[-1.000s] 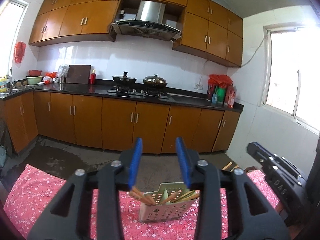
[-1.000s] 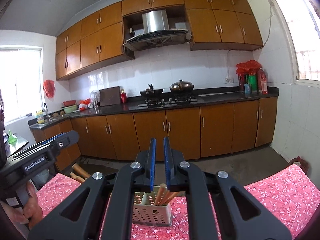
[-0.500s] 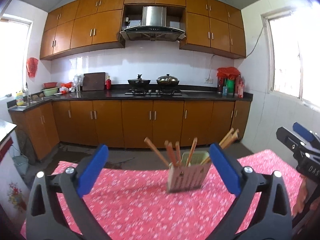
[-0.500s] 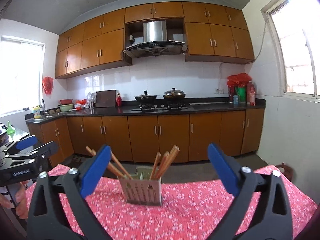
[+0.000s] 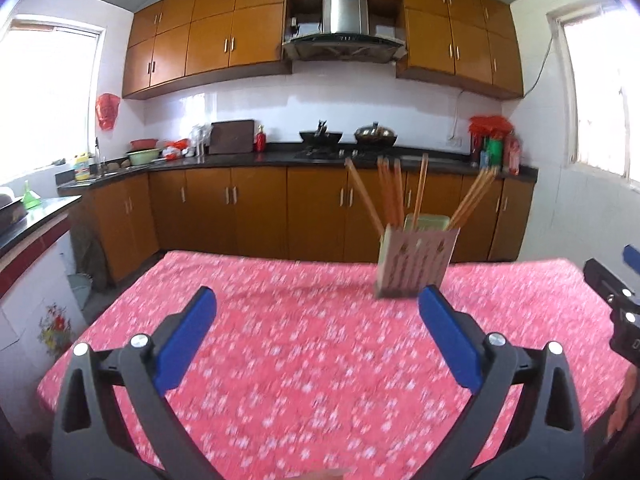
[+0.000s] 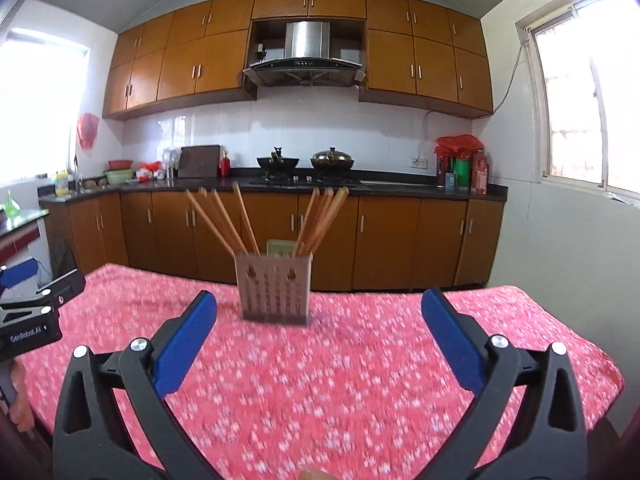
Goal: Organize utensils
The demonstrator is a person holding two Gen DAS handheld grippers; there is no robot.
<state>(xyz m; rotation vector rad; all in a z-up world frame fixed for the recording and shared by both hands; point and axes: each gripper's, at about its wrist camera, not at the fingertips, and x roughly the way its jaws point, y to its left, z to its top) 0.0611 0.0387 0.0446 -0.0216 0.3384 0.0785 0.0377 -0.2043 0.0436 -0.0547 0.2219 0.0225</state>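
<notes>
A beige perforated utensil holder [image 5: 416, 260] stands upright on the far part of the red flowered tablecloth [image 5: 320, 360]. Several wooden chopsticks [image 5: 390, 196] stick out of it, fanned left and right. It also shows in the right wrist view [image 6: 275, 288] with its chopsticks [image 6: 224, 220]. My left gripper [image 5: 318, 300] is open and empty, well back from the holder. My right gripper [image 6: 319, 304] is open and empty too, near the table's front. Each gripper shows at the edge of the other's view: the right one [image 5: 616, 300], the left one [image 6: 36, 312].
The table drops off at its far edge [image 6: 400, 292] and at both sides. Beyond it is a kitchen floor, then brown cabinets [image 5: 260, 208] under a dark counter with pots on a stove [image 6: 304, 160]. A second counter [image 5: 24, 216] stands at the left.
Both grippers have opened wide and pulled back from the holder toward the table's front. The holder, close under the fingers a second ago, now stands farther off.
</notes>
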